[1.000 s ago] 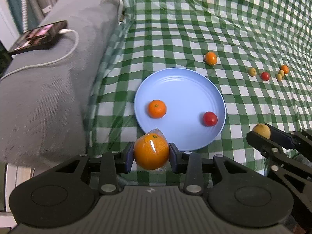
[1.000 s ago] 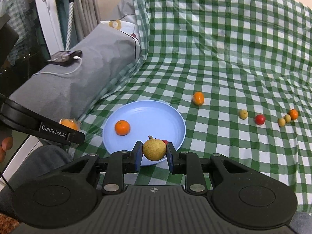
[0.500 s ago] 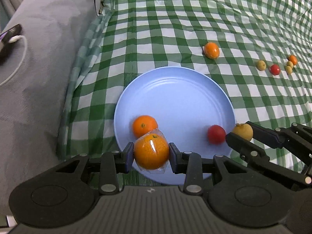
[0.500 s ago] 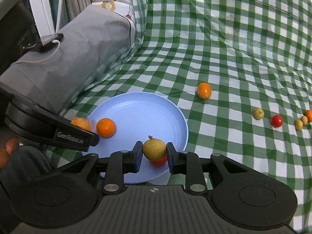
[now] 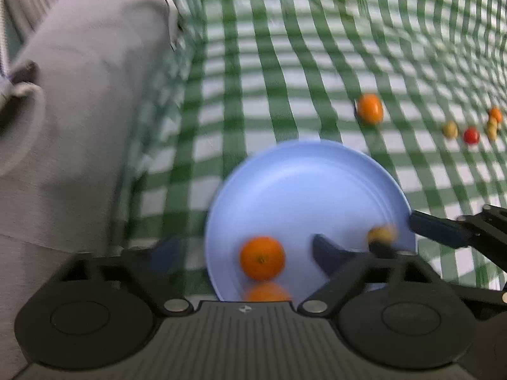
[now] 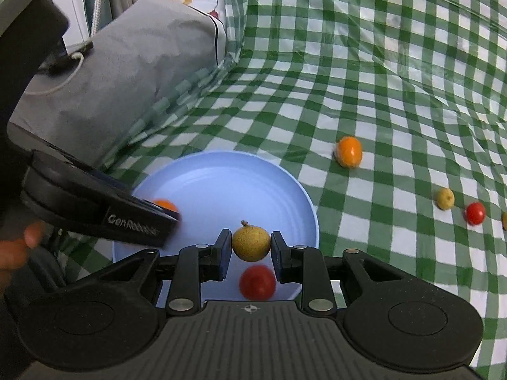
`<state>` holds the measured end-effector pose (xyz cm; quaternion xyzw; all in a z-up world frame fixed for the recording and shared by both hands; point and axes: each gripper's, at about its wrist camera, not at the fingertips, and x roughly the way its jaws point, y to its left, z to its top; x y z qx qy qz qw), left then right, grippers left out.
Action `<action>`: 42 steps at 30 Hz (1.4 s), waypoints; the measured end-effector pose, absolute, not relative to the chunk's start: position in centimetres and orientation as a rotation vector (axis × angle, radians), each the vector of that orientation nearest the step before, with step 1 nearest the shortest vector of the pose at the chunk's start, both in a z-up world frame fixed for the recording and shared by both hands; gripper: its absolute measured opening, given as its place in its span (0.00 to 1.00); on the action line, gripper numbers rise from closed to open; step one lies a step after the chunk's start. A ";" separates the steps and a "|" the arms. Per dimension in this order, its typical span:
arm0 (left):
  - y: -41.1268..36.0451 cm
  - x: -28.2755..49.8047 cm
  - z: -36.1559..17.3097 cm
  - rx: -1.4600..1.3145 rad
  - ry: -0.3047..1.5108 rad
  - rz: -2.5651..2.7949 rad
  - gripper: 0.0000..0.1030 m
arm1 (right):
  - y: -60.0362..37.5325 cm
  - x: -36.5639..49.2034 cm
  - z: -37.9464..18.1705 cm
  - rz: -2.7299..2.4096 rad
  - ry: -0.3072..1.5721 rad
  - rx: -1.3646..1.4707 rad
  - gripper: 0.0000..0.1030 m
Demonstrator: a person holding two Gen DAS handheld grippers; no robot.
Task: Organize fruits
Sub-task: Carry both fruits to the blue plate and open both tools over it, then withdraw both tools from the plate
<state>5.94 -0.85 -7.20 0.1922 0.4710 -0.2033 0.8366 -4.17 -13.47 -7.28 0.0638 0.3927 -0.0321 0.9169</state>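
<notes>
A blue plate lies on the green checked cloth; it also shows in the right wrist view. My left gripper is open over its near rim. An orange lies on the plate, and the wrapped orange sits just below it at the frame's edge. My right gripper is shut on a small yellow-brown fruit, held above the plate over a red tomato. The right gripper also shows in the left wrist view.
Loose on the cloth to the right are an orange fruit, a small yellow fruit and a red tomato, with more small fruits beyond. A grey cushion with a phone and cable stands left.
My left gripper has opened and the wrapped orange has dropped onto the plate beside the other orange. My right gripper has moved further over the plate with the yellow fruit.
</notes>
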 end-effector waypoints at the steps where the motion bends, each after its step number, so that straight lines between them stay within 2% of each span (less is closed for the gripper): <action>1: -0.5 5.6 -6.5 0.396 0.987 -0.441 1.00 | -13.5 -4.4 -7.0 -0.073 0.811 0.132 0.61; 2: -0.1 5.3 -5.9 0.388 0.981 -0.447 0.99 | -13.4 -4.7 -6.6 -0.080 0.812 0.134 0.67; 4: 0.6 4.4 -4.9 0.392 0.979 -0.435 0.99 | -13.2 -5.7 -5.8 -0.085 0.822 0.153 0.86; 7: 2.0 2.5 -3.7 0.417 0.980 -0.395 0.99 | -12.9 -7.7 -4.6 -0.088 0.860 0.214 0.96; 12: 4.4 -0.7 -2.3 0.409 1.021 -0.355 0.99 | -11.9 -11.3 -2.9 -0.118 0.923 0.319 0.97; 17: 6.6 -3.8 -1.5 0.389 1.054 -0.350 0.99 | -10.2 -14.7 -0.5 -0.137 0.904 0.308 0.99; 24: 8.0 -7.4 -0.1 0.390 1.013 -0.344 0.99 | -8.2 -18.4 2.1 -0.128 0.833 0.270 0.99; 42: 9.1 -12.6 2.9 0.392 0.917 -0.351 0.99 | -6.8 -23.3 4.2 -0.132 0.743 0.269 0.99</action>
